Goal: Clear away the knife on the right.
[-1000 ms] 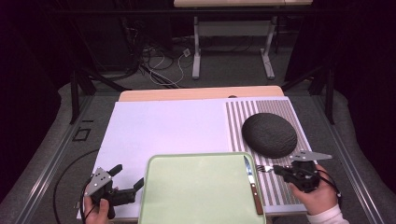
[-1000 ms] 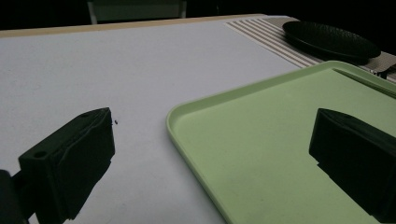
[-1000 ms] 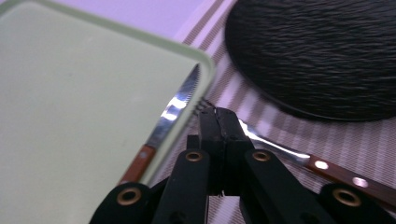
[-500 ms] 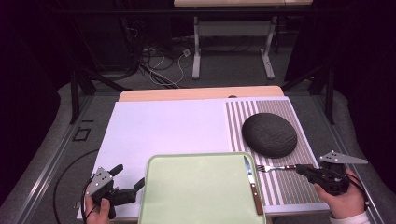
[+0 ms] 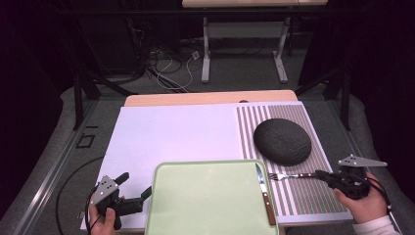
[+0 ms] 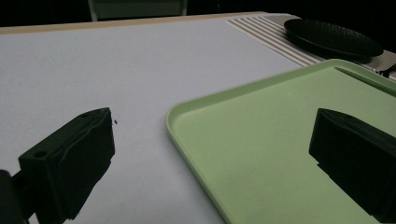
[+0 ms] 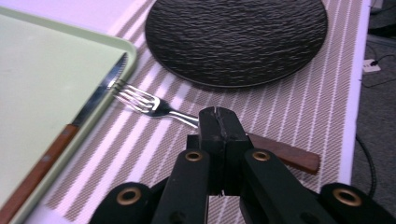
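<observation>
Right tongs (image 7: 219,122): jaws pinched on one fork (image 7: 140,100) at its neck, the wooden handle passing beneath them, tines ahead touching the rim of one green tray (image 7: 51,60). Left tongs (image 6: 205,158): jaws wide, holding nothing, astride that tray's near corner. Right gripper view resolves one knife (image 7: 70,130) on the tray rim and one black plate (image 7: 236,39) beyond the fork; high view adds the white surface (image 5: 171,134).
</observation>
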### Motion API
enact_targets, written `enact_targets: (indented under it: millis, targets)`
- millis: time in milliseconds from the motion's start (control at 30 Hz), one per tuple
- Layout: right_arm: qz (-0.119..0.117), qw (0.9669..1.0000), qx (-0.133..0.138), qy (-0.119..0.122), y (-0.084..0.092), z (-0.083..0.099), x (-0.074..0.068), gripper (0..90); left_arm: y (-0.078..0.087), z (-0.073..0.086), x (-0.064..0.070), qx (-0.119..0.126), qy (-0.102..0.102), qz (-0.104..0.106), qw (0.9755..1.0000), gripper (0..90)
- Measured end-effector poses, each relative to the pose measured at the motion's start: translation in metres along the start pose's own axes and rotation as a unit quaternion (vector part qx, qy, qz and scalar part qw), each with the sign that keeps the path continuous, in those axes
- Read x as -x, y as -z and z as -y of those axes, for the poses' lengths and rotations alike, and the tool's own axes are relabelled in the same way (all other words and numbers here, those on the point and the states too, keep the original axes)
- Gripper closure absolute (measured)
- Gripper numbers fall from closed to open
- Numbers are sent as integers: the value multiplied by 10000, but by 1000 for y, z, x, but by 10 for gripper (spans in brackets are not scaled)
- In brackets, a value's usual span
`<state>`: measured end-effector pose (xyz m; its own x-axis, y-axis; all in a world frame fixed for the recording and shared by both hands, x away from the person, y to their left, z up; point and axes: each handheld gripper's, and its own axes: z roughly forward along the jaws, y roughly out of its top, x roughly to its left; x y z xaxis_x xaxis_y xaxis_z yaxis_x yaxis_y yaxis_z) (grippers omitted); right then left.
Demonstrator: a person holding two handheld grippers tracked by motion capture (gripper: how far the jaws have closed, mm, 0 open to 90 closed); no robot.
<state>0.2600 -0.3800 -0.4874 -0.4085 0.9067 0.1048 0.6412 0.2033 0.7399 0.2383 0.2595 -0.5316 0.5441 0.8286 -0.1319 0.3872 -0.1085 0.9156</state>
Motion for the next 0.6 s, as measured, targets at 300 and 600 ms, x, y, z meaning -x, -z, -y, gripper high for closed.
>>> enact_targets:
  millis: [300,600]
  targets:
    - [208,9993,-131,-283,-27,2,28,900,0,0,0,-5,18,-1,10000,4]
    - [306,9988,-165,-351,-48,5,40,900,-1,0,-1,-10,23,-1,10000,4]
